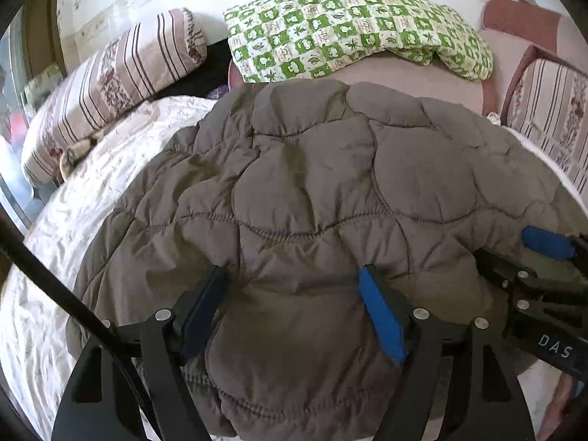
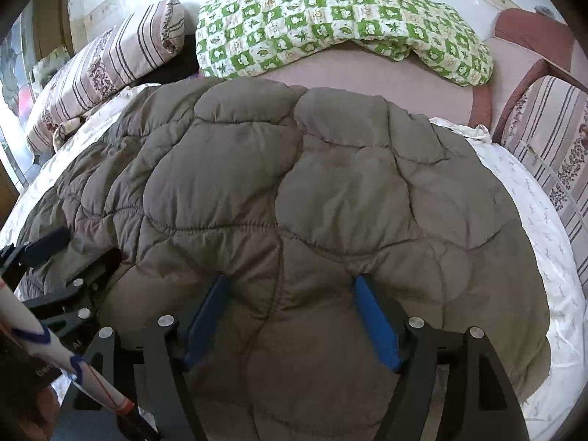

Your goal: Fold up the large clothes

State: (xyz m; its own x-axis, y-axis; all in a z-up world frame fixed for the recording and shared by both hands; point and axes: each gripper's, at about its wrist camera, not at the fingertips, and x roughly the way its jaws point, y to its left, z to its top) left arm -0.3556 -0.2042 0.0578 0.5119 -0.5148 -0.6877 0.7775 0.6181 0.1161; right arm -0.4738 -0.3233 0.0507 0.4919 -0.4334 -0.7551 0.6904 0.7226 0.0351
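A large grey-brown quilted jacket point(image 1: 323, 183) lies spread on a white bed sheet point(image 1: 73, 220); it also fills the right wrist view point(image 2: 312, 191). My left gripper point(image 1: 294, 279) is wide open, with the jacket's near edge bulging between its blue pads. My right gripper point(image 2: 290, 286) is also wide open astride the near edge, with padded cloth between its pads. The right gripper shows at the right edge of the left wrist view point(image 1: 544, 257); the left gripper shows at the left of the right wrist view point(image 2: 66, 257).
A green-and-white checked quilt point(image 1: 352, 29) lies folded at the head of the bed on a pink mattress point(image 2: 404, 81). A striped pillow point(image 1: 110, 84) sits at the far left. A striped chair cushion point(image 2: 551, 139) stands at the right. The white sheet point(image 2: 544, 242) borders the jacket.
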